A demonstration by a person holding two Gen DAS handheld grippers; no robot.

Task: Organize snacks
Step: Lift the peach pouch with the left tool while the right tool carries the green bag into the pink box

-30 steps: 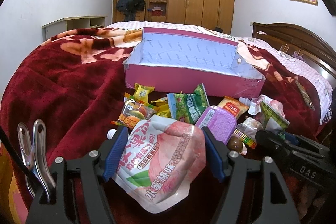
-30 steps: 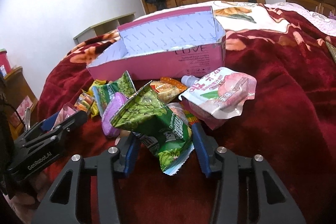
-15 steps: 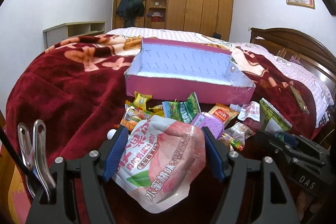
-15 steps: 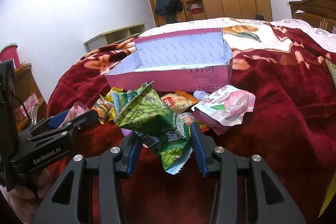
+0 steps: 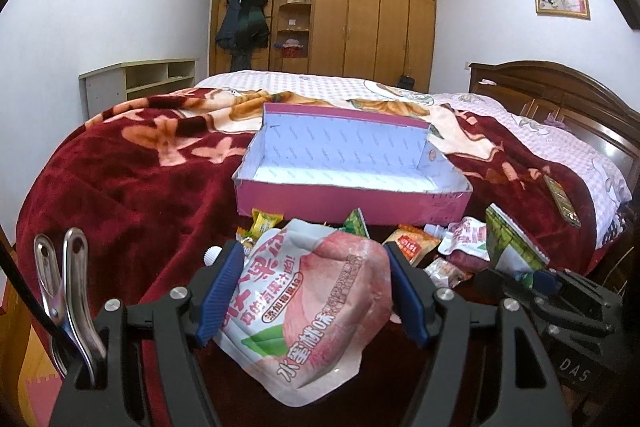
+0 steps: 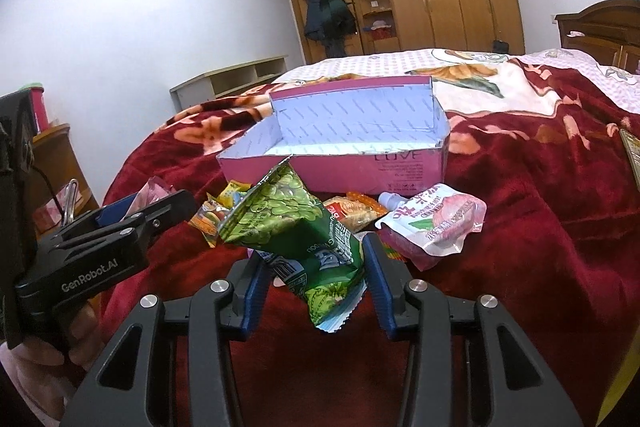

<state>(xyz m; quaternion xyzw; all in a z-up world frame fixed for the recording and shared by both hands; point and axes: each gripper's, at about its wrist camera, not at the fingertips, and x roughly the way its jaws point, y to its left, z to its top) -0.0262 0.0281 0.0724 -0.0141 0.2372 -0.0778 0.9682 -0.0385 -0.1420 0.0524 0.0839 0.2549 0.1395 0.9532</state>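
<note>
While both packets are carried clear of the bed (image 5: pixel 100 187), the peach juice pouch (image 5: pixel 304 307) is pinched across its width by the left gripper (image 5: pixel 316 291), and the green pea packet (image 6: pixel 300 239) is clamped likewise in the right gripper (image 6: pixel 312 287). The empty pink box (image 5: pixel 352 203), set mid-bed just beyond the loose snack pile (image 6: pixel 352 211), is probably meant to receive both.

Two peach pouches (image 5: pixel 308 311) (image 6: pixel 436 223), one pink box (image 5: pixel 352 203), two claws (image 5: pixel 316 291) (image 6: pixel 312 287)
</note>
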